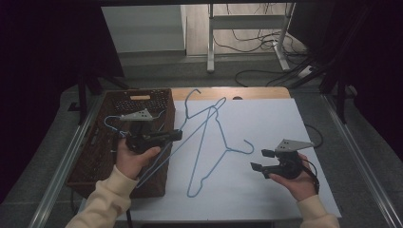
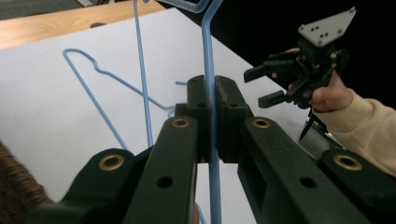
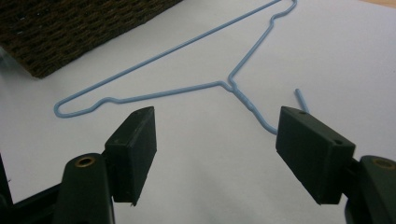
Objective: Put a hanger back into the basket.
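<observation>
The held hanger [image 2: 208, 56], thin blue wire, is pinched between the closed jaws of the left gripper [image 2: 211, 119], which is clamped on one straight run of it; in the high view this hanger slants up from the left gripper [image 1: 177, 135] over the near edge of the basket [image 1: 90, 161] toward the middle of the white sheet [image 1: 266, 123]. The right gripper [image 3: 215, 140] hangs with its jaws apart and nothing between them, just above the hook of a second hanger [image 3: 154, 93] that lies flat on the sheet. To do this well, I judge the lift should stay slow and level so the wire does not swivel in the pinch or snag the flat hanger. The dark wicker basket seems to hold more blue wire, though how many pieces I cannot tell.
</observation>
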The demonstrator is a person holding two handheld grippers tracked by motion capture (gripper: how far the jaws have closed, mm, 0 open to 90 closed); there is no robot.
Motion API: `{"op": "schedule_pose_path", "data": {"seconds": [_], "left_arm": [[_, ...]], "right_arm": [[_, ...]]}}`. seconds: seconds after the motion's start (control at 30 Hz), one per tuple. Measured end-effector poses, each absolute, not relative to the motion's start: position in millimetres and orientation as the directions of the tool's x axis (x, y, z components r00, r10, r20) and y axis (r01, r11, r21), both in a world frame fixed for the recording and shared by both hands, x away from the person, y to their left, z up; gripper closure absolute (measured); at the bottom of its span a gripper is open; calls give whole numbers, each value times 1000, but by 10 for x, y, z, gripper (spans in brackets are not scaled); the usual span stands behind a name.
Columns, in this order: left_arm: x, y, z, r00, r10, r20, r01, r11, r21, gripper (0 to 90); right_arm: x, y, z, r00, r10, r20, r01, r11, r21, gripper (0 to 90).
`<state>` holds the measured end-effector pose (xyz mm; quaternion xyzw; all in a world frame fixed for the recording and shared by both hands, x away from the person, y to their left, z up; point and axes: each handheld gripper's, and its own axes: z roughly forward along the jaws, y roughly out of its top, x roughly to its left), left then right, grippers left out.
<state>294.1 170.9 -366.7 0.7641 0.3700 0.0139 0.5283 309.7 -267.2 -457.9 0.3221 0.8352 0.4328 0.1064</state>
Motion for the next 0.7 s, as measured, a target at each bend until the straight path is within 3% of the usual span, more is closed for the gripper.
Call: {"op": "schedule_pose_path", "data": {"seconds": [0.7], "left_arm": [[3021,2494,-3617,654,649,-390,548,-50,835,861]], "right_arm": [[3102,-2650,-4606,-768,632,102,457,429,779,284]]}}
